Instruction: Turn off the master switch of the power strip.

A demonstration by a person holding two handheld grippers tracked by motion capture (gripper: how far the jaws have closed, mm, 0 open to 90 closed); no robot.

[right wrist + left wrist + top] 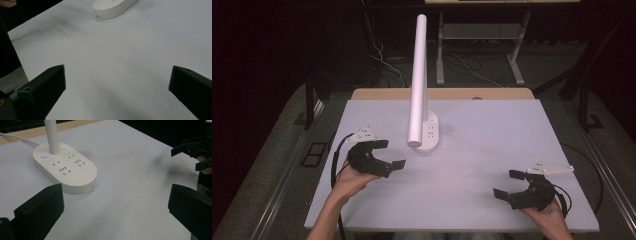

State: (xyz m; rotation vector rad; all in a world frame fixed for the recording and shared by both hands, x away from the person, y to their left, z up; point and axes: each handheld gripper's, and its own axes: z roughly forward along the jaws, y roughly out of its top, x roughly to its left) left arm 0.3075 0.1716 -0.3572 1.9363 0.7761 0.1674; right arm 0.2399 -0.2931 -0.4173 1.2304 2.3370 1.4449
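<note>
Dark floor with loose cables surrounds a pale tabletop point(492, 145) that has a wooden strip along its far edge. At the left, near the front, the left hand-held gripper point(393, 154) is held by a hand point(349, 180) just above the surface, its jaws spread apart with nothing between them, pointing right toward the lamp base point(430, 133). In the left gripper view the jaws stand wide at either side, and the base point(65, 168) lies ahead of them, near but not touching: a white oval block with socket slots on top, a small lit blue button point(44, 156) and a white cable point(17, 138) running off its far end. From this base a white tubular lamp point(418, 80) rises near the tabletop's middle. At the right front corner the right hand-held gripper point(508, 185) sits in the other hand point(548, 212), jaws also apart and empty, aimed left; its own view shows bare surface between the jaws and the base's end point(113, 8) farther off
</note>
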